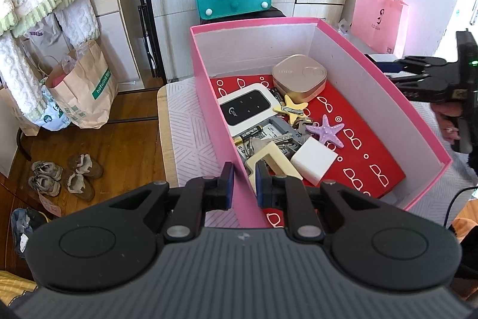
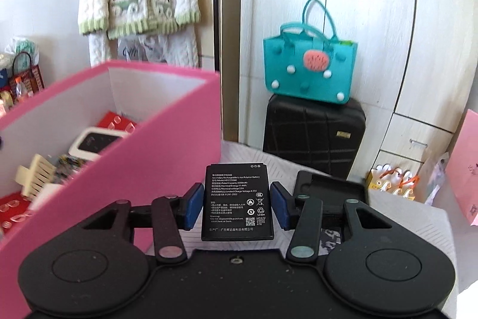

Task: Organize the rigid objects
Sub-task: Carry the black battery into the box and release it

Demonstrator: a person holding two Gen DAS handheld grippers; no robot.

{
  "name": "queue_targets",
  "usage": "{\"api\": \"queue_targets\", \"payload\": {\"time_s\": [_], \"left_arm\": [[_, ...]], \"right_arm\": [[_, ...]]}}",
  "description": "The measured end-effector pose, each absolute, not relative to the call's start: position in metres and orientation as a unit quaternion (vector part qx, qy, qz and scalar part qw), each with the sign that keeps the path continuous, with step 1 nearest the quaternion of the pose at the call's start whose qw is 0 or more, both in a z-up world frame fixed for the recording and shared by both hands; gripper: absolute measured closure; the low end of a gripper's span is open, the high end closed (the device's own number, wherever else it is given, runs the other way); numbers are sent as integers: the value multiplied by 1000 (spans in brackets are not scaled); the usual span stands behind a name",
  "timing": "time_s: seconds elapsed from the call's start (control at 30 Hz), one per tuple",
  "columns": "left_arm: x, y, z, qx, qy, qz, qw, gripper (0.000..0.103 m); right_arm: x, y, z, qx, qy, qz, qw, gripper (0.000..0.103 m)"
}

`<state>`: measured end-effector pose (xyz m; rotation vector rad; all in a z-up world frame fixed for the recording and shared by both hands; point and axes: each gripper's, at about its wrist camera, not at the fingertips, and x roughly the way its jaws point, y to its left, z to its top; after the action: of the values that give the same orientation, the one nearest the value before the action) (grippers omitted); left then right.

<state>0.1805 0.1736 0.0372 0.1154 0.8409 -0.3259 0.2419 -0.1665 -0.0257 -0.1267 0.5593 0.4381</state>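
Beside pink box (image 2: 167,145), right hand-held gripper (image 2: 237,201) clamping battery (image 2: 237,199)

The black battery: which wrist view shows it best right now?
The right wrist view. The black battery sits between the right gripper fingers, label side up and its print readable. The left wrist view shows only the right gripper side-on beyond the pink box; something dark sits between its fingers, too unclear to identify.

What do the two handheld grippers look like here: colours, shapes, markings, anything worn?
Both the left gripper and the right gripper have black linkage arms with silver pivot pins, blue pads on the fingers, two round black housings and a ribbed dark grey body. In the left wrist view the right gripper shows a small green light. No sleeve is clearly visible.
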Motion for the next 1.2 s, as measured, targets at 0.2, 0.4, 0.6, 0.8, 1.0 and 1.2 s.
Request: {"api": "queue_targets", "payload": {"time_s": [0.2, 0.4, 0.6, 0.8, 1.0, 1.2], "left_arm": [[180, 172, 37, 56, 402, -156, 900, 89], [176, 171, 36, 62, 398, -154, 902, 90], [177, 173, 36, 58, 399, -156, 902, 89], [178, 176, 36, 41, 404, -156, 900, 89], [179, 178, 36, 41, 405, -156, 900, 89], [180, 176, 38, 45, 408, -155, 899, 89]], "right_arm": [[208, -171, 12, -57, 234, 224, 944, 49], [181, -160, 51, -33, 208, 289, 934, 49], [176, -126, 55, -24, 253, 366, 895, 49], [186, -88, 38, -85, 318, 360, 873, 49], [185, -85, 34, -139, 301, 331, 884, 49], [188, -106, 48, -107, 271, 317, 903, 49]]}}
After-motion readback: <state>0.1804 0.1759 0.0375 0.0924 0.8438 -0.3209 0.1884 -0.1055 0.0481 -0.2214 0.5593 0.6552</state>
